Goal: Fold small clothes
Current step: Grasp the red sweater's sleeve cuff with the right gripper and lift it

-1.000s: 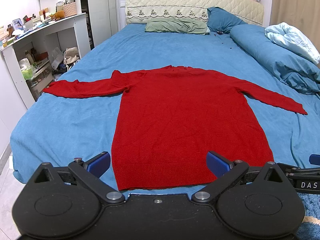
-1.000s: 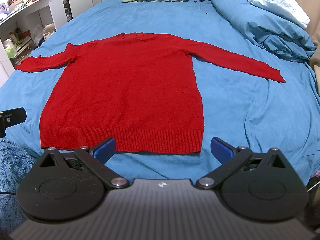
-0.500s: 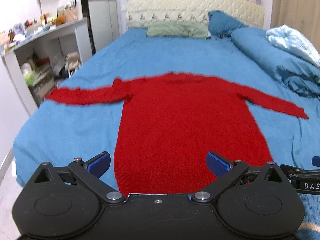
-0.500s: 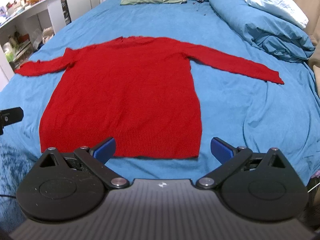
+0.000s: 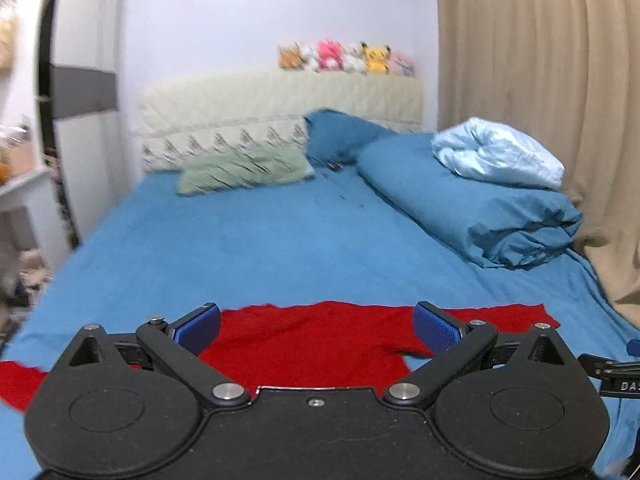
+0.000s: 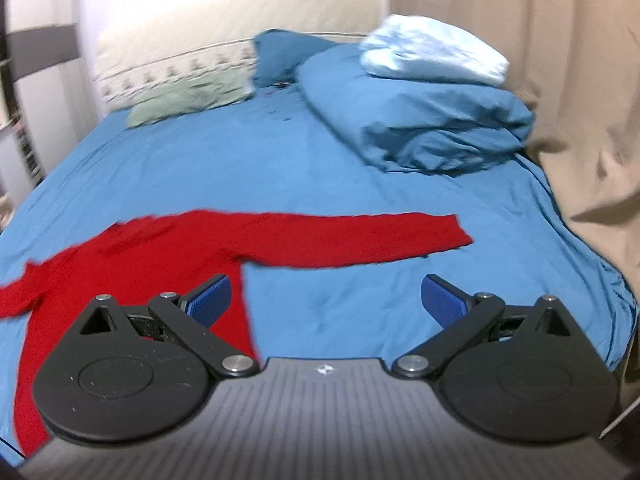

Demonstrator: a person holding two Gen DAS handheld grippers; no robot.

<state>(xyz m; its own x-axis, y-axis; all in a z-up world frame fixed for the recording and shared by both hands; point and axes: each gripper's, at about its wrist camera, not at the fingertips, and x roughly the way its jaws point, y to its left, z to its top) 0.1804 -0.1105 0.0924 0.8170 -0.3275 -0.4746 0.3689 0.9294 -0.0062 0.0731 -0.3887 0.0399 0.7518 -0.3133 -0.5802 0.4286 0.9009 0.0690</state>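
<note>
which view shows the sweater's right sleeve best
The right wrist view: the red sweater's right sleeve lies flat on the blue bed sheet, visible shoulder to cuff. The left wrist view catches only a thin strip, partly hidden behind the open left gripper.

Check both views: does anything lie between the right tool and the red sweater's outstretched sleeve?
Nothing visible does. Only bare blue sheet separates the open right tool from the red sweater sleeve ahead.
</note>
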